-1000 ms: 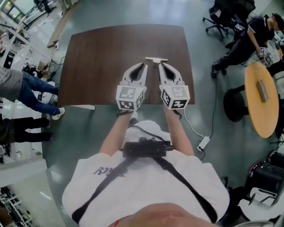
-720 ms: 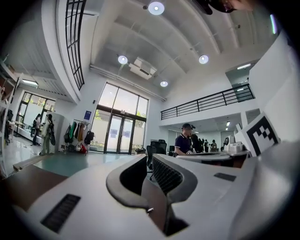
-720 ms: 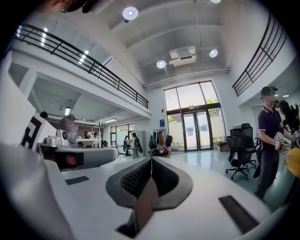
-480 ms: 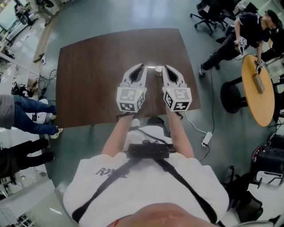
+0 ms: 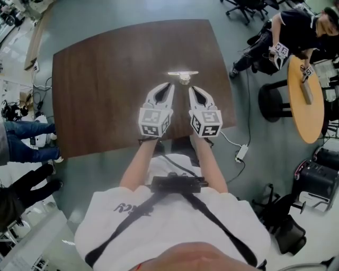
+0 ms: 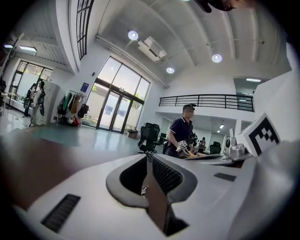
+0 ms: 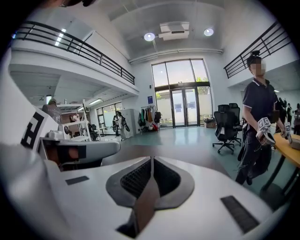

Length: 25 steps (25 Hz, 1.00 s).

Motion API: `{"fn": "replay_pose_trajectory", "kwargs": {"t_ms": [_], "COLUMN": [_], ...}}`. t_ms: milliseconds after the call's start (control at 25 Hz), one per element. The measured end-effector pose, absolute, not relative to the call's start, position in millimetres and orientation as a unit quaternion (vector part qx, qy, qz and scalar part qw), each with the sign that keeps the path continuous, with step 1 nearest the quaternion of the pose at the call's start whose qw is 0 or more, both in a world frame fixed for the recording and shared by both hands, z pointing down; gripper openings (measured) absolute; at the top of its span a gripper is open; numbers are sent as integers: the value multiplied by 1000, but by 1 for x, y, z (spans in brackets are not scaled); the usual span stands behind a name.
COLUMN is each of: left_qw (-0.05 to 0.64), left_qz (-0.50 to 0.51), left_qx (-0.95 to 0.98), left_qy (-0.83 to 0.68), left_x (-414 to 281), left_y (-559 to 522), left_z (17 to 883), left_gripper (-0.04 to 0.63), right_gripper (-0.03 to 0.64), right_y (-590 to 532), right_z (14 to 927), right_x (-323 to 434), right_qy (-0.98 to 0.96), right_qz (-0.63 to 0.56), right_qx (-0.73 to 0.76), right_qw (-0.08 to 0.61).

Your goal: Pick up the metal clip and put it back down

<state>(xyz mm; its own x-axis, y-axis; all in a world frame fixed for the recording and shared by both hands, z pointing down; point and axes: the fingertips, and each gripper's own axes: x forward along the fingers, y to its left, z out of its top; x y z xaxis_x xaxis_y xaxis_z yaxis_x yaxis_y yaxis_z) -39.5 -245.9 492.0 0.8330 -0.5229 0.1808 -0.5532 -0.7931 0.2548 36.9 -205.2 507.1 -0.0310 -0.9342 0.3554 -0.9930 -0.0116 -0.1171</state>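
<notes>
At the middle of the dark wooden table (image 5: pixel 106 79), the metal clip (image 5: pixel 183 75) lies flat, just past 12 o'clock of both claws and clear of them. Half a second ago it sat between their tips. Now the left gripper (image 5: pixel 168 87) and the right gripper (image 5: pixel 192 91) have drawn back toward the person, each pressed together and empty. The clip looks either set down or not yet taken, and nothing holds it. A round pale table (image 5: pixel 302 106) stands at 3 o'clock, with office chairs (image 5: pixel 249 6) at 1 o'clock on the grey-green floor (image 5: pixel 132 13).
</notes>
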Motion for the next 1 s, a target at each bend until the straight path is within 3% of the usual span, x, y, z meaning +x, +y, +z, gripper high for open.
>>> {"fn": "replay_pose_trajectory", "kwargs": {"t_ms": [680, 840, 960, 1000], "left_qw": [211, 223, 226, 226], "left_qz": [141, 165, 174, 176], "left_qx": [913, 908, 905, 905], "left_qy": [-318, -316, -315, -316], "left_x": [8, 19, 32, 35], "left_y": [-311, -315, -324, -327], "left_z": [597, 619, 632, 635], "left_gripper": [46, 46, 46, 46], "right_gripper": [10, 135, 300, 324], "right_y": [-275, -281, -295, -298], "right_z": [658, 696, 714, 720], "right_x": [110, 117, 128, 132], "right_qy": [-663, -653, -647, -644], "right_qz": [298, 333, 341, 346], "right_qx": [666, 653, 654, 653], "right_qw": [169, 191, 196, 197]}}
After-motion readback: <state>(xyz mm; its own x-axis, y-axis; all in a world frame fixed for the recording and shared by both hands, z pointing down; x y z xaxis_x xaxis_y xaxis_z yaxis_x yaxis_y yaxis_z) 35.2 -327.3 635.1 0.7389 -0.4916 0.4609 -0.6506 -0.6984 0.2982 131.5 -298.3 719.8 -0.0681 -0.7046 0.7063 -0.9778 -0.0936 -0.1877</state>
